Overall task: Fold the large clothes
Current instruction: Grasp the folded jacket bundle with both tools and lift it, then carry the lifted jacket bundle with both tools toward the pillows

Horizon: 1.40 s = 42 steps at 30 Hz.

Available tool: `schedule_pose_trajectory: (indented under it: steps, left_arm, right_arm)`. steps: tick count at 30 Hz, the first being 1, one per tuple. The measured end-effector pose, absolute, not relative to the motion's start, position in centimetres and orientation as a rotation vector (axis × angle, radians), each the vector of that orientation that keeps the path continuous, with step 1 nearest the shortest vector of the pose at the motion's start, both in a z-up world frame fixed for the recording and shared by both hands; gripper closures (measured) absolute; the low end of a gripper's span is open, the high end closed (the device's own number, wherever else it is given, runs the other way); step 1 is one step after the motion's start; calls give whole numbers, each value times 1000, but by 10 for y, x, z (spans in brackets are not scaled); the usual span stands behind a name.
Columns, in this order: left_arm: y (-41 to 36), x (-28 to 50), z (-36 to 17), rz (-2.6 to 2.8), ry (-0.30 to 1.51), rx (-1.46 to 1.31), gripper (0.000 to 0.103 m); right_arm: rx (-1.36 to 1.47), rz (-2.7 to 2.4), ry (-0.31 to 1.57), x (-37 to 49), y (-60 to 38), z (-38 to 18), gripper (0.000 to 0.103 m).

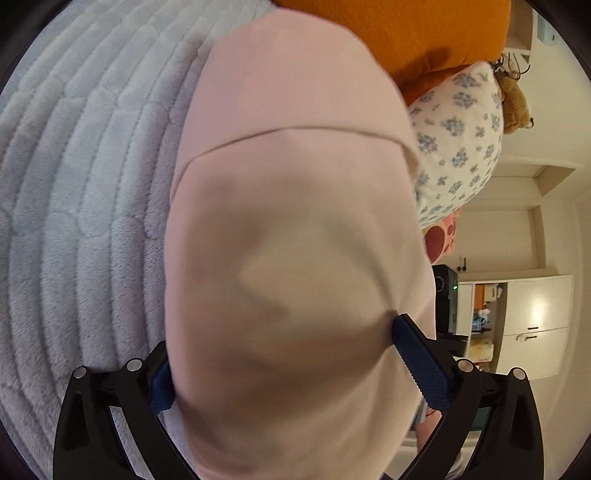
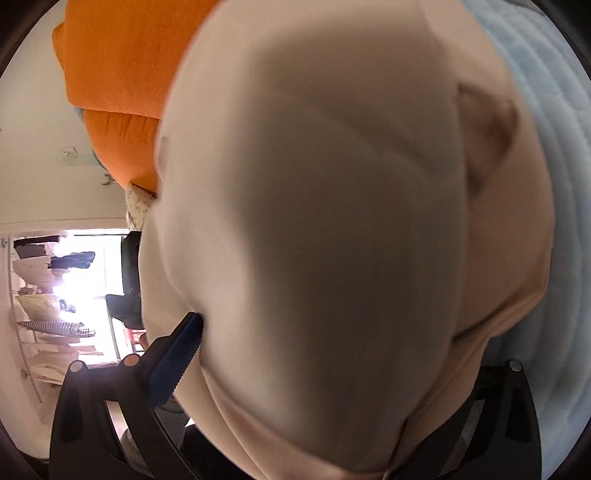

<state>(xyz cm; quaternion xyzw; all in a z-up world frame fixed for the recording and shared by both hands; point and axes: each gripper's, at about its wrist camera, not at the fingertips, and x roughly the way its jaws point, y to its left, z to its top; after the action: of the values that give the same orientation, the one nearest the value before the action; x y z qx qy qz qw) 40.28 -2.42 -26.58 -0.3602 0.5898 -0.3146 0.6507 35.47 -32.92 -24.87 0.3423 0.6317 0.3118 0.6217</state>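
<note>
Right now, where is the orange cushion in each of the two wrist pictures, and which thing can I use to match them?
Left wrist view: the orange cushion is at the top, right of centre, behind the pink garment.
Right wrist view: the orange cushion is at the upper left, partly hidden by the same garment.
Shared landmark: the white quilted blanket, at the left in the left view and at the right edge in the right view.

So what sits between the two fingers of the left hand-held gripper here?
The pink garment fills the gap between the wide-open fingers of the left hand-held gripper, bulging towards the camera in the left wrist view. Whether the pads press it, I can't tell.
</note>
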Motion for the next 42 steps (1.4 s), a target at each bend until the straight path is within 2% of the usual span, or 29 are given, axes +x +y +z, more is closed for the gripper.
schedule_pose_trajectory:
  steps: [4,6,8,12,14,17,24,33,42]
  left_arm:
    - [-34,397,-260,-654,1299,-741,3]
    - [-31,394,-258,-636,1282,-726,10]
    - [-24,390,-258,-621,1280,-723,27]
    - [-29,386,-246,-591,1265,-657,40]
    - [-31,383,-234,-584,1244,-624,53]
    - [-35,378,-210,-589,1204,-571,60]
    - [-45,365,-168,-570,1148,-395,64]
    - [-37,350,-147,-576,1147,-382,64]
    - [-46,315,-65,-687,1027,-352,64]
  right_arm:
    - [725,678,1450,356,-321,-244,5]
    - [689,649,1447,354,-319,-240,15]
    - [652,610,1432,348,-323,-234,34]
    - [639,582,1396,341,-319,-227,44]
    - [651,572,1375,341,-315,-223,54]
    - [654,570,1332,335,-310,-212,61]
    - [558,551,1253,317,-275,-178,65]
    - [481,543,1242,301,-261,-160,65]
    - [412,546,1102,263,-273,-72,65]
